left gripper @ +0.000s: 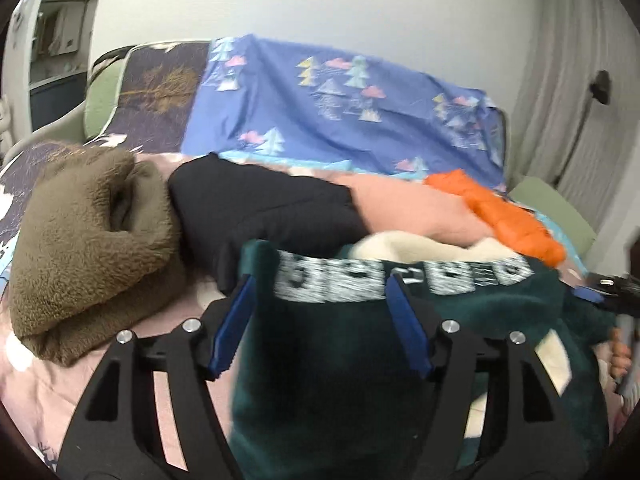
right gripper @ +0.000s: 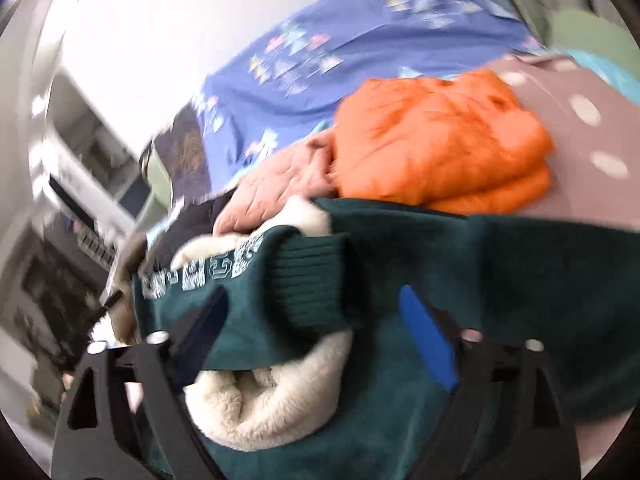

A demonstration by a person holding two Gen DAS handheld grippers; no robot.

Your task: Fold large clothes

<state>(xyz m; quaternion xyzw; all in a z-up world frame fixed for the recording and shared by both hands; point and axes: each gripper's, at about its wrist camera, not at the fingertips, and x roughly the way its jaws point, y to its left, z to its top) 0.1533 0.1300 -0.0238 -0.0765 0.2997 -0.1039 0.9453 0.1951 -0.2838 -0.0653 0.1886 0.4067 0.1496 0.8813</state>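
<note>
Green sweatshirt lies, seemingly ungripped, between both spread tongs

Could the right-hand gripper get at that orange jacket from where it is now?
Probably not directly. The right gripper is open, with the dark green sweater bunched between and ahead of its fingers, and the orange jacket lies beyond that, so it would need lifting over.

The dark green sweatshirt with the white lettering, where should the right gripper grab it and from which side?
Probably the ribbed cuff of the dark green sweatshirt, approached from the near side. It lies raised between the open right gripper fingers, a thin firm edge above the bulky cream lining.
</note>
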